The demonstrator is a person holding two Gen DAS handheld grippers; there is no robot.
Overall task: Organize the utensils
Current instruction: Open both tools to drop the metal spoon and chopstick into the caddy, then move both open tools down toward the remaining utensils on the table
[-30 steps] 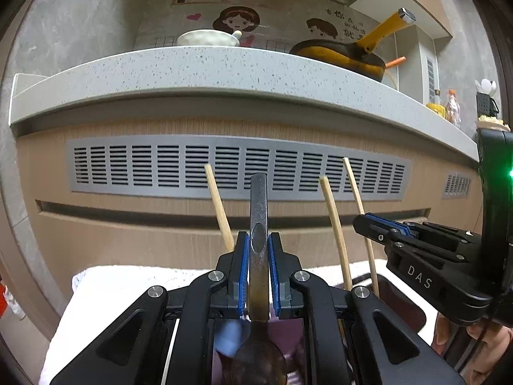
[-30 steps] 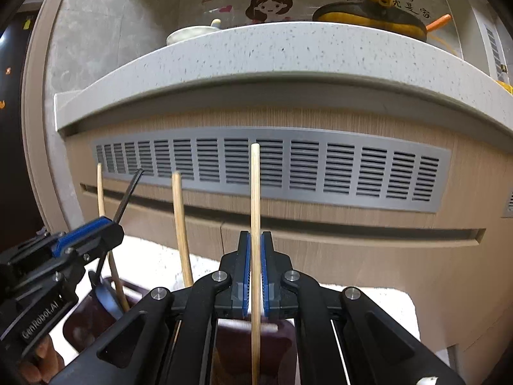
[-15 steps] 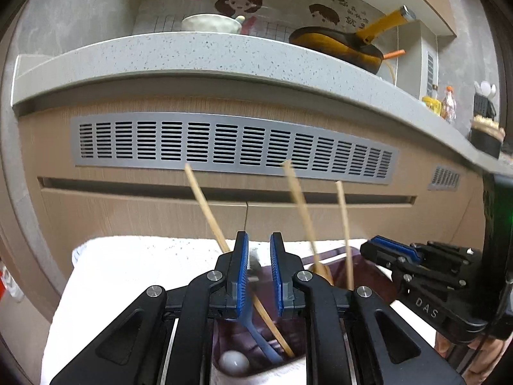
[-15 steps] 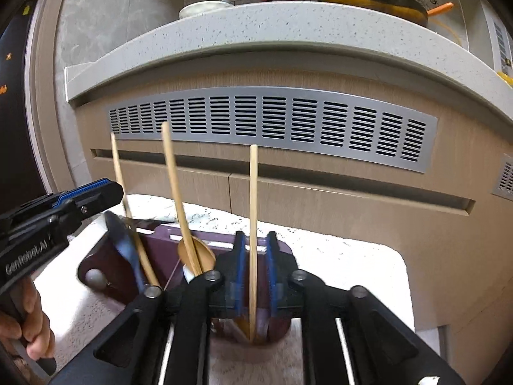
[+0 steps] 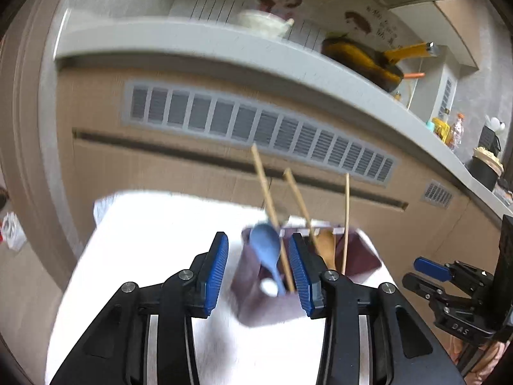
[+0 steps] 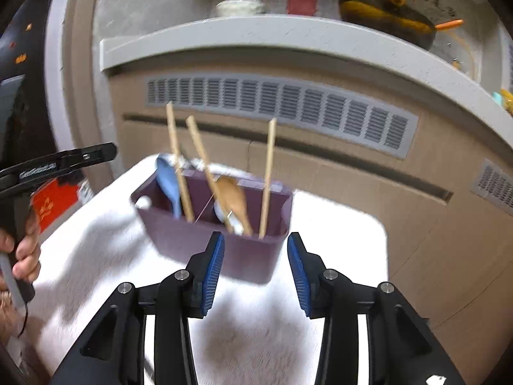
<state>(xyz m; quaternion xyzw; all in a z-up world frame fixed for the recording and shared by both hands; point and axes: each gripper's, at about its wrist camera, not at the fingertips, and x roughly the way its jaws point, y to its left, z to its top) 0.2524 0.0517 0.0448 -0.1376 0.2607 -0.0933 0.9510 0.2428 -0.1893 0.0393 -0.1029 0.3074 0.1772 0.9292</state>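
1. Now, a purple utensil holder (image 6: 224, 250) stands on a white towel (image 6: 96, 256) before a wooden cabinet front.
2. Inside it stand three wooden chopsticks (image 6: 267, 173), a blue spoon (image 6: 168, 183) and a wooden spoon (image 6: 234, 200), all leaning.
3. Left gripper (image 5: 259, 274): jaws apart and opening, nothing pressed, though the blue spoon (image 5: 266, 250) shows between them beyond the tips.
4. Right gripper (image 6: 255, 269): jaws apart and opening, empty, just short of the holder.
5. Risk: a jaw could clip a leaning chopstick or tip the holder, because both grippers sit near it.
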